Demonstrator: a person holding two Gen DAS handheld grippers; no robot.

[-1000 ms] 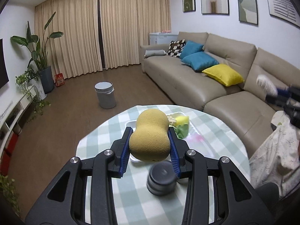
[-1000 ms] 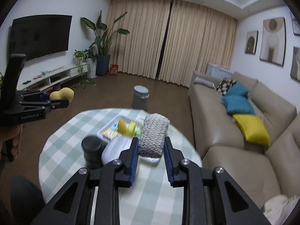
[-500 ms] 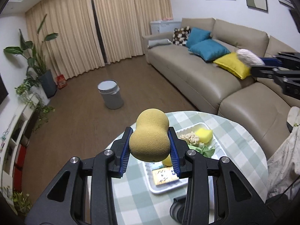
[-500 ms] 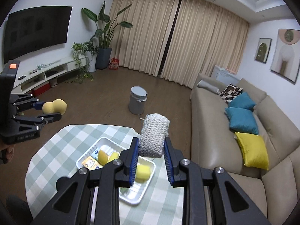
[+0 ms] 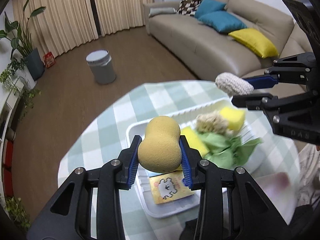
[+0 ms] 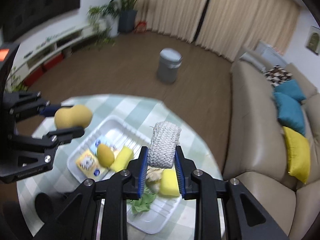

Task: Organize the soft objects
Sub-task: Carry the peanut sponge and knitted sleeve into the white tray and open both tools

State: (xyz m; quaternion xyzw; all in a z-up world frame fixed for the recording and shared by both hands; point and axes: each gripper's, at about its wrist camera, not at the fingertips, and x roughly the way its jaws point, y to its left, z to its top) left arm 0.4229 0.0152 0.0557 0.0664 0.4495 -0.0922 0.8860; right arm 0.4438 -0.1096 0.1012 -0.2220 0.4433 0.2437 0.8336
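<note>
My left gripper [image 5: 160, 154] is shut on a tan peanut-shaped sponge [image 5: 160, 146], held above the near left end of a white tray [image 5: 132, 129]. My right gripper [image 6: 161, 161] is shut on a white knitted pad [image 6: 164, 144], hanging over the tray's [image 6: 112, 120] right half. Each gripper shows in the other's view: the right one [image 5: 240, 89] at the right with the knitted pad [image 5: 232, 84], the left one [image 6: 68, 120] at the left with the tan sponge [image 6: 73, 116]. In the tray lie yellow sponges [image 5: 233, 117], a green cloth [image 5: 226, 150], a beige fluffy item [image 5: 210, 123] and a yellow packet [image 5: 172, 188].
The tray stands on a round table with a green checked cloth [image 5: 112, 140]. A dark cylinder [image 6: 43, 202] stands on the table at the near left. A grey bin [image 5: 101, 67] stands on the wood floor beyond. A beige sofa [image 5: 200, 40] with cushions runs along the right.
Both grippers have moved forward and down over the table, tilting downward, so the tray now lies right under them. The right gripper has come in closer beside the left. Both grips are unchanged.
</note>
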